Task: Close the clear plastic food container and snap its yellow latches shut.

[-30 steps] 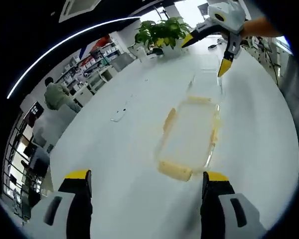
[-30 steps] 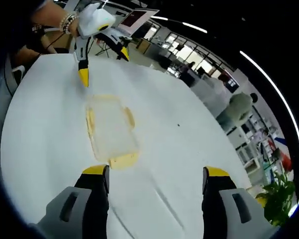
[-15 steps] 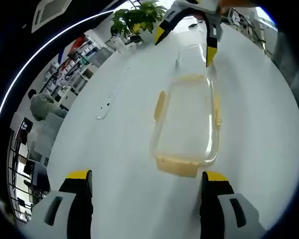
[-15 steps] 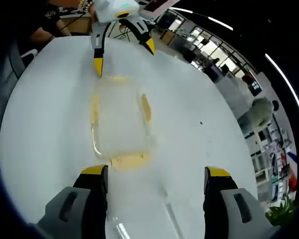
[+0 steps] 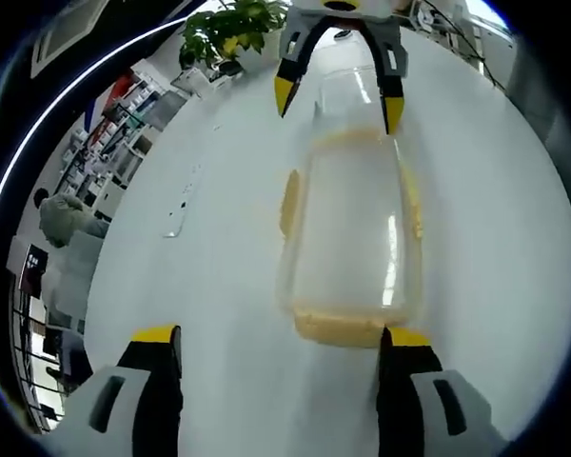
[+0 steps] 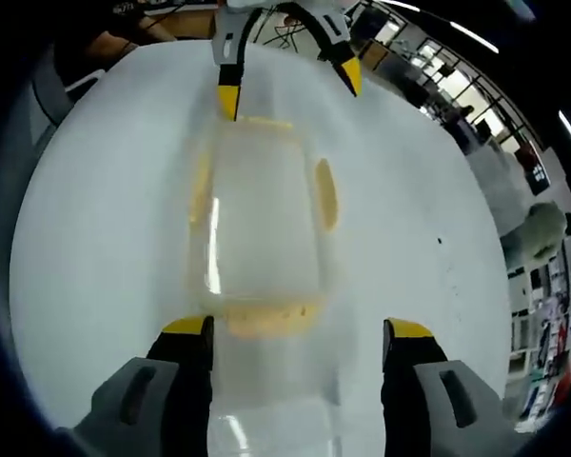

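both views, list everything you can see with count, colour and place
food container: one, clear plastic, lying on the table between the two grippers
latches: four, yellow, one on each side of the container
table: one, white, under everything
potted plant: one, green, at the table's far edge in the left gripper view
small object: one, pale, on the table left of the container; too small to identify
person: one, green top, in the background
left hand-held gripper: one, grey with yellow tips, open
right hand-held gripper: one, same colours, open
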### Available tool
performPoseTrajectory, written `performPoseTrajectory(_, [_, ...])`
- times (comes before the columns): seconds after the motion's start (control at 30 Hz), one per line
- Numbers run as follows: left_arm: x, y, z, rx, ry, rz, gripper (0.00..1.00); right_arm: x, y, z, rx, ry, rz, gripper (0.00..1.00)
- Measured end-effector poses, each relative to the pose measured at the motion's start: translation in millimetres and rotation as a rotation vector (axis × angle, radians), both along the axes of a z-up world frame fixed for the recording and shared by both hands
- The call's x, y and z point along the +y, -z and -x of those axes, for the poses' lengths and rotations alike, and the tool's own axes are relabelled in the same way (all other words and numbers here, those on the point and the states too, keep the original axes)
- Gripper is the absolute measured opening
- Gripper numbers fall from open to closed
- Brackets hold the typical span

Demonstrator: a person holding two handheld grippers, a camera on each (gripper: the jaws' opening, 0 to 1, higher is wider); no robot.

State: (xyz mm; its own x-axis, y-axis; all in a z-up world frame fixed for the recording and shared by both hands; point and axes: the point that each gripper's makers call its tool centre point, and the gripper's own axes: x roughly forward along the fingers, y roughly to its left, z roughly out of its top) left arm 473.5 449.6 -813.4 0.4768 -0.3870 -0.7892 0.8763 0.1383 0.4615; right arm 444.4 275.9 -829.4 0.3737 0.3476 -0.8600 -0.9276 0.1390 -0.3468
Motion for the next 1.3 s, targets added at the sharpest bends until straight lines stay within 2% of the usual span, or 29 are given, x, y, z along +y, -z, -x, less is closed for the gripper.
performPoseTrajectory(0.1, [-2.1, 1.0, 0.6, 0.004, 0.028, -0.013, 0.79, 3.0, 2.3, 0.4, 0.042, -0.032, 0.015, 0.68])
performPoseTrajectory(0.2, [-2.8, 3.9, -0.3, 0.036, 0.033, -0.014, 0.78, 6.2, 7.3, 7.2, 0.121, -0.067, 0.041, 0.62])
performPoseTrajectory(0.27, [-3.6, 4.2, -0.6, 0.042, 0.040, -0.010, 0.77, 6.7, 9.6, 10.6, 0.165, -0.066, 0.046, 0.58])
performPoseTrajectory(0.3, [-4.1, 4.5, -0.7, 0.047, 0.041, -0.008, 0.76, 6.2, 12.3, 15.2, 0.219, -0.047, 0.043, 0.54])
performPoseTrajectory(0.33, [-4.3, 5.3, -0.5, 0.054, 0.037, -0.010, 0.75, 5.5, 13.0, 15.9, 0.242, -0.034, 0.048, 0.52])
performPoseTrajectory(0.37, [-4.8, 5.8, 0.9, 0.062, 0.047, -0.014, 0.72, 5.6, 13.2, 15.7, 0.251, -0.024, 0.048, 0.50])
performPoseTrajectory(0.43, [-6.4, 8.1, 5.1, 0.085, 0.072, -0.024, 0.66, 6.5, 14.3, 16.3, 0.274, -0.075, 0.054, 0.45])
performPoseTrajectory(0.47, [-7.4, 9.9, 8.3, 0.103, 0.089, -0.030, 0.61, 6.6, 15.7, 21.3, 0.312, -0.076, 0.061, 0.42])
performPoseTrajectory(0.5, [-7.6, 10.5, 9.4, 0.111, 0.097, -0.034, 0.59, 7.1, 16.9, 23.5, 0.342, -0.042, 0.053, 0.41])
performPoseTrajectory(0.53, [-8.2, 10.5, 9.0, 0.109, 0.100, -0.034, 0.57, 7.5, 16.2, 17.0, 0.320, -0.058, 0.059, 0.41])
performPoseTrajectory(0.63, [-10.0, 9.9, 6.3, 0.106, 0.122, -0.049, 0.59, 6.2, 17.7, 15.5, 0.359, -0.048, 0.065, 0.41])
performPoseTrajectory(0.7, [-10.6, 13.2, 10.4, 0.151, 0.134, -0.067, 0.55, 5.9, 17.5, 19.5, 0.357, -0.061, 0.076, 0.41])
performPoseTrajectory(0.77, [-12.8, 15.3, 14.9, 0.177, 0.183, -0.089, 0.50, 6.9, 17.6, 20.3, 0.360, -0.059, 0.096, 0.41])
performPoseTrajectory(0.87, [-12.8, 14.2, 8.8, 0.172, 0.182, -0.085, 0.52, 6.3, 17.1, 21.4, 0.365, -0.055, 0.107, 0.41])
performPoseTrajectory(1.0, [-12.1, 17.8, 11.8, 0.231, 0.184, -0.081, 0.49, 6.2, 16.8, 23.0, 0.372, -0.051, 0.114, 0.41])
performPoseTrajectory(1.2, [-14.2, 20.6, 13.9, 0.259, 0.234, -0.123, 0.47, 4.9, 16.6, 25.0, 0.376, -0.037, 0.126, 0.41])
performPoseTrajectory(1.3, [-14.7, 22.7, 17.2, 0.276, 0.252, -0.152, 0.43, 3.4, 16.4, 24.4, 0.376, -0.038, 0.107, 0.41])
